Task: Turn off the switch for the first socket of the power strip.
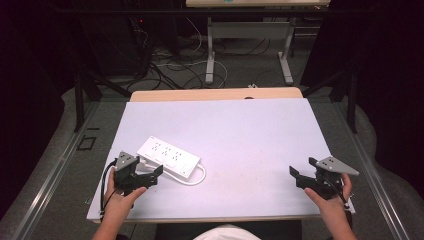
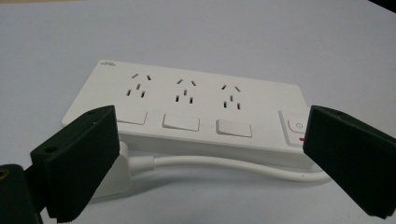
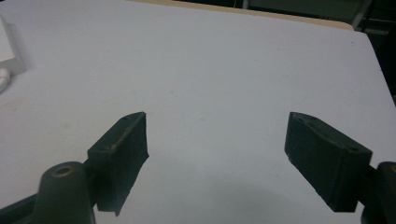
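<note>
A white power strip (image 1: pixel 169 157) with three sockets, three rocker switches and a power button lies on the left half of the white table top. Its white cable (image 1: pixel 198 178) loops out from the near right end. My left gripper (image 1: pixel 150 178) hovers just in front of the strip, open, with nothing between its jaws. In the left gripper view the power strip (image 2: pixel 196 112) lies beyond the open left gripper (image 2: pixel 210 163), its cable (image 2: pixel 219 164) and white plug (image 2: pixel 114 179) running along the near side. My right gripper (image 1: pixel 297 177) is open over bare table at the right; the right gripper view shows the right gripper (image 3: pixel 219 154) holding nothing.
The white table top (image 1: pixel 235 130) ends in a wooden edge (image 1: pixel 215 94) at the back. Beyond it stand a second table's metal legs (image 1: pixel 210 55) and loose cables on the floor (image 1: pixel 170 65). A corner of the power strip (image 3: pixel 9 51) sits at the left edge of the right gripper view.
</note>
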A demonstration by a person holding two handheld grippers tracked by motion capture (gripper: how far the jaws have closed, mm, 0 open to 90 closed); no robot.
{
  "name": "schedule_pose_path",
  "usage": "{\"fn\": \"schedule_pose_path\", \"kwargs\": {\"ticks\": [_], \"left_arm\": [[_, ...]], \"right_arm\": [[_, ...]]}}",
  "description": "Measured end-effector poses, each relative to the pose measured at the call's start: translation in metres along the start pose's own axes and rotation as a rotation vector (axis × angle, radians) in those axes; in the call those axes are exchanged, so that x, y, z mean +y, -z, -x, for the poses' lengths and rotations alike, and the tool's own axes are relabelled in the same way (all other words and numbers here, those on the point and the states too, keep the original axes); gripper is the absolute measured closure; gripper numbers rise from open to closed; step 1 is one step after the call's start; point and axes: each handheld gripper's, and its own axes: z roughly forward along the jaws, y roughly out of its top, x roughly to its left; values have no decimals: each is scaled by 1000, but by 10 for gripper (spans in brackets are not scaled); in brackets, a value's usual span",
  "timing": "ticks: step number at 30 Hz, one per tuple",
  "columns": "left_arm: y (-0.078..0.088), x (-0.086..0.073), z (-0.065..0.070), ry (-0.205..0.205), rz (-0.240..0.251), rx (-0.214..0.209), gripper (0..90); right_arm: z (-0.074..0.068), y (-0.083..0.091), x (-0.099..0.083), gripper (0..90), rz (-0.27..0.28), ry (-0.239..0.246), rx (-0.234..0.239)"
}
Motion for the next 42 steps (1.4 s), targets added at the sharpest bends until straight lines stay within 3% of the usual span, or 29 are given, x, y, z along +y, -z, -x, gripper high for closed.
{"fn": "schedule_pose_path", "kwargs": {"ticks": [2,8,10,16,22,32,42], "left_arm": [[0,0,0,-1,-3,1,36],[2,1,-1,7,23,14,37],[2,1,-2,29,30,0,40],[4,2,-1,19,32,8,45],[6,5,-1,30,31,2,90],[8,15,-5,53,24,28,165],[8,26,-6,21,36,19,225]], "right_arm": [[0,-1,-2,203,21,-3,13],[2,-4,-7,202,6,-12,24],[2,-5,-8,201,4,-15,25],[2,-5,-8,199,2,-11,37],[0,-5,-9,199,-1,-11,48],[-1,-7,-8,199,-4,-4,55],[-1,-6,-9,197,2,-11,54]]}}
